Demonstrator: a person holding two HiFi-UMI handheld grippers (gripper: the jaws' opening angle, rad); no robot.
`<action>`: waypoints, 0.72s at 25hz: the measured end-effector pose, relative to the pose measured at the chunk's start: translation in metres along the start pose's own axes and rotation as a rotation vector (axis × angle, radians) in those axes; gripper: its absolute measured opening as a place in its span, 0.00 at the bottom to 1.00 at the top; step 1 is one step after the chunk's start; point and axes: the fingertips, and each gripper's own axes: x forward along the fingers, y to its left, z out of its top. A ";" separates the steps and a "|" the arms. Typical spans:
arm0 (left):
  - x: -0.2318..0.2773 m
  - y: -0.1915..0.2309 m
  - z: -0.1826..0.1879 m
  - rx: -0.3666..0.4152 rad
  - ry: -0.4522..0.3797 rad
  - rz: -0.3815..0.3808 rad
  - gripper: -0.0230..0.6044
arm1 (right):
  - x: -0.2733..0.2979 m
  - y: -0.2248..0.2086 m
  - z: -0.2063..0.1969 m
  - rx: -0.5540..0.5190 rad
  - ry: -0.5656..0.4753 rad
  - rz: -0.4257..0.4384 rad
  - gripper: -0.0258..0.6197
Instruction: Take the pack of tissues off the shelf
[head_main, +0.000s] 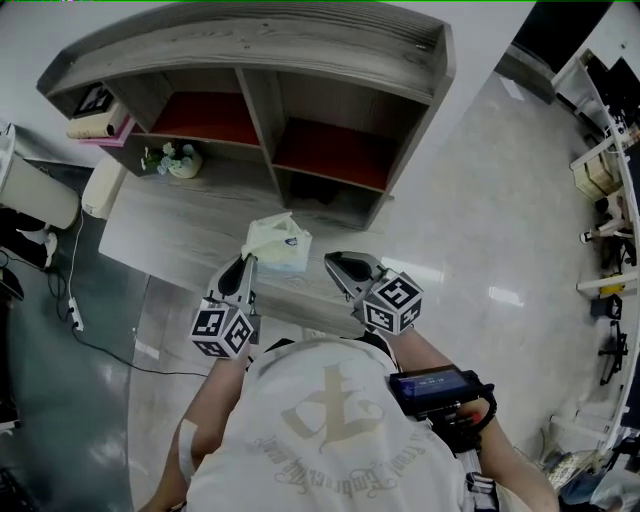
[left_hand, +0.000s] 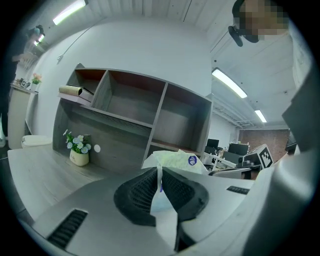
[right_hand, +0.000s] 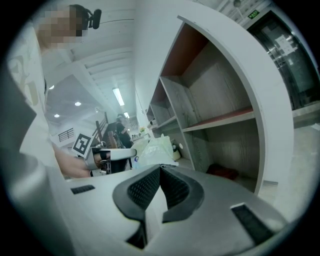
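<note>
The left gripper (head_main: 247, 262) (left_hand: 160, 172) has its fingers (left_hand: 142, 192) nearly closed, pinching a thin plastic flap of the pale-green, soft plastic pack of tissues (head_main: 278, 243) (left_hand: 175, 160). The right gripper (head_main: 335, 262) (right_hand: 160, 172), just beside it, has its fingers (right_hand: 142, 187) pressed together with nothing between them. The pack is out in front of the grey wooden shelf unit (head_main: 330, 60), over the grey worktop (head_main: 170, 215) below the middle compartments. I cannot tell whether the pack touches the worktop. A small white pot of flowers (head_main: 180, 160) (left_hand: 78, 150) stands against the unit's foot, under its left compartment.
</note>
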 end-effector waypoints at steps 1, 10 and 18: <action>-0.003 0.003 -0.004 -0.005 0.005 0.006 0.10 | 0.000 0.000 -0.001 0.001 0.003 0.000 0.05; -0.028 0.030 -0.020 -0.023 0.019 0.059 0.10 | 0.006 0.003 -0.008 -0.002 0.027 0.017 0.05; -0.036 0.042 -0.031 -0.032 0.030 0.086 0.10 | 0.014 0.005 -0.015 -0.008 0.046 0.032 0.04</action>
